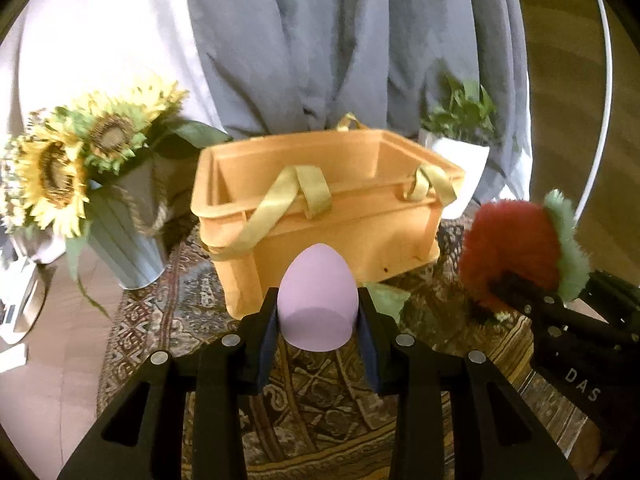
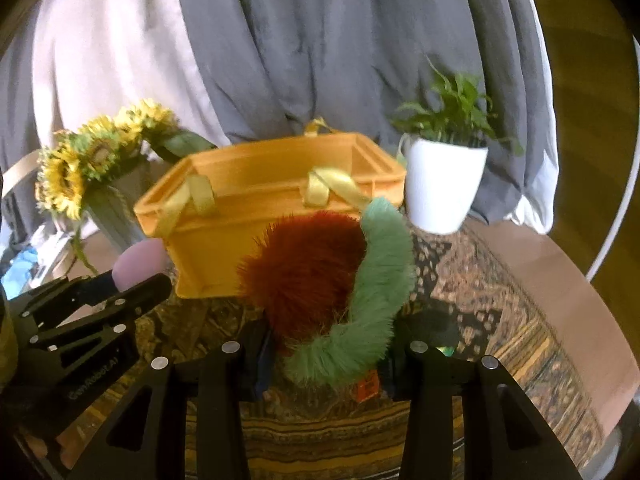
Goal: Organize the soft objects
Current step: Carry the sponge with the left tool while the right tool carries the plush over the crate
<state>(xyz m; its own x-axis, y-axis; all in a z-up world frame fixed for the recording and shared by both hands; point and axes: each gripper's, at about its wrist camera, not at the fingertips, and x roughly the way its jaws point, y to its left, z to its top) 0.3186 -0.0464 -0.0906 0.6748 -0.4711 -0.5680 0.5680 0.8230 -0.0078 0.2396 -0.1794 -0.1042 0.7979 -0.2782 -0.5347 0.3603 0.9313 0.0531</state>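
A pink egg-shaped sponge (image 1: 316,300) sits between the pads of my left gripper (image 1: 318,320), which is shut on it above the patterned rug. In the right wrist view the same sponge (image 2: 138,264) shows at the left in that gripper. My right gripper (image 2: 326,344) is shut on a fluffy red plush (image 2: 304,268) with a green furry rim; its fingertips are hidden by the fur. From the left wrist view the plush (image 1: 516,248) hangs at the right. An orange crate (image 1: 320,216) with yellow strap handles stands open just beyond both grippers, also in the right wrist view as the crate (image 2: 260,208).
A grey pot of sunflowers (image 1: 80,184) stands left of the crate, a white pot with a green plant (image 2: 440,184) to its right. Grey and white fabric hangs behind. A patterned rug (image 2: 500,320) covers the round table, whose edge curves at the right.
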